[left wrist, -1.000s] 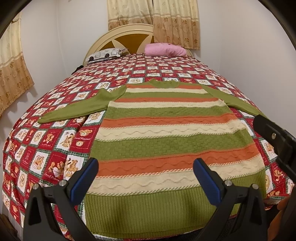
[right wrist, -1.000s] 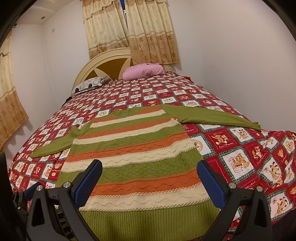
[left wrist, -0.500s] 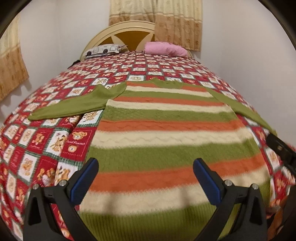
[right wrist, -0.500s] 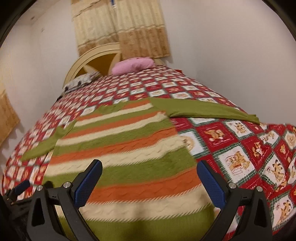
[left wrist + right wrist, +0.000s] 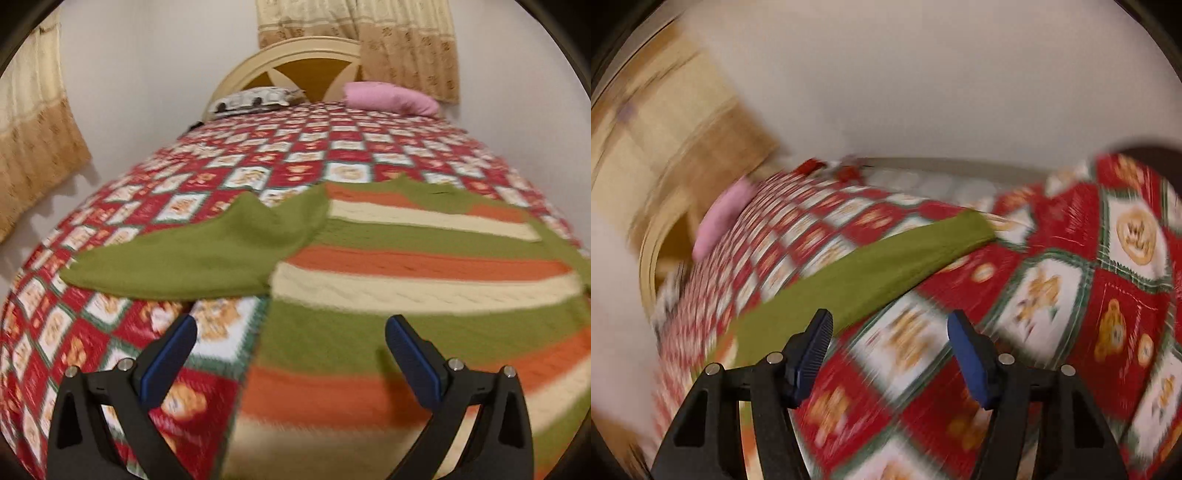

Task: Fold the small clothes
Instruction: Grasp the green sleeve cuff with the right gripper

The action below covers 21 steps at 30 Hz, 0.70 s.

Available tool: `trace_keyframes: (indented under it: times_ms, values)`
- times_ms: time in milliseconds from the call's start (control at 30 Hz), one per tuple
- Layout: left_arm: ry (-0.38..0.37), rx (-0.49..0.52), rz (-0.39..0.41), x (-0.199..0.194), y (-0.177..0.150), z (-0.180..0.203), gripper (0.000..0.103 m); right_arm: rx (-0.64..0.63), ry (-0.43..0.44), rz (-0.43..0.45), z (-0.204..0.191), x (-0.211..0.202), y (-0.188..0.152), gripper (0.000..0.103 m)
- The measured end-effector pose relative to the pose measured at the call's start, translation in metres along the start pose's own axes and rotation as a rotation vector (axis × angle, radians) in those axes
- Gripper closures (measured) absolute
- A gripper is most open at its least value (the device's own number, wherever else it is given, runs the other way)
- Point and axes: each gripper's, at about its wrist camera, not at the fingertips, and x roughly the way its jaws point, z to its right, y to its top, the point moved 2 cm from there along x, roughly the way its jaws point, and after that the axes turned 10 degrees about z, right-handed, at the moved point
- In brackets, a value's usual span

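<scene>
A striped sweater (image 5: 413,284) in green, orange and cream lies flat on the bed. Its green left sleeve (image 5: 195,254) stretches out to the left. My left gripper (image 5: 291,336) is open and empty, low over the sweater's left edge below that sleeve. In the right wrist view the green right sleeve (image 5: 871,273) runs up to the right across the bedspread. My right gripper (image 5: 888,332) is open and empty, close above the bedspread just below that sleeve. The right wrist view is blurred.
A red, white and green bear-patterned bedspread (image 5: 110,332) covers the bed. A pink pillow (image 5: 391,98) and a patterned pillow (image 5: 255,99) lie by the headboard (image 5: 303,70). White walls and beige curtains (image 5: 33,155) surround the bed. The bed's right edge (image 5: 960,166) meets the wall.
Both grippers moved forward and down over the bed. The left swung left toward the left sleeve. The right swung sharply right toward the right sleeve, and its jaws narrowed somewhat.
</scene>
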Motion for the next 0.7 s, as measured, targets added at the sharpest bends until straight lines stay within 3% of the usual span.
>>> trace_keyframes:
  times_ms: [67,200,233,333,400,500,600,633,667,700]
  values:
    - [0.026,0.011,-0.048,0.016,-0.007,-0.002,0.0,0.08,-0.042,-0.042,0.021,0.025,0.013,0.038]
    - [-0.01,-0.047,-0.122,0.027,-0.012,-0.011,0.0,0.155,-0.119,-0.132,0.038,0.069,0.019,0.038]
    - [-0.014,-0.056,-0.13,0.027,-0.013,-0.012,0.0,0.135,-0.165,-0.121,0.036,0.075,0.022,0.039]
    - [-0.035,-0.083,-0.161,0.031,-0.017,-0.013,0.0,0.126,-0.132,-0.112,0.027,0.094,0.029,0.042]
    - [-0.056,-0.122,-0.182,0.035,-0.019,-0.017,0.0,0.162,-0.154,-0.158,0.028,0.114,0.025,0.042]
    - [-0.092,-0.189,-0.207,0.041,-0.022,-0.025,0.0,0.161,-0.199,-0.12,0.028,0.12,0.03,0.043]
    - [-0.089,-0.187,-0.206,0.041,-0.022,-0.023,0.0,0.144,-0.22,-0.11,0.027,0.125,0.03,0.043]
    - [-0.084,-0.179,-0.208,0.041,-0.021,-0.021,0.0,0.12,-0.231,-0.108,0.025,0.128,0.03,0.052]
    - [-0.083,-0.177,-0.208,0.041,-0.021,-0.02,0.0,0.078,-0.247,-0.106,0.022,0.129,0.03,0.075]
    - [-0.083,-0.177,-0.208,0.041,-0.021,-0.02,0.0,0.036,-0.246,-0.107,0.02,0.129,0.031,0.091]
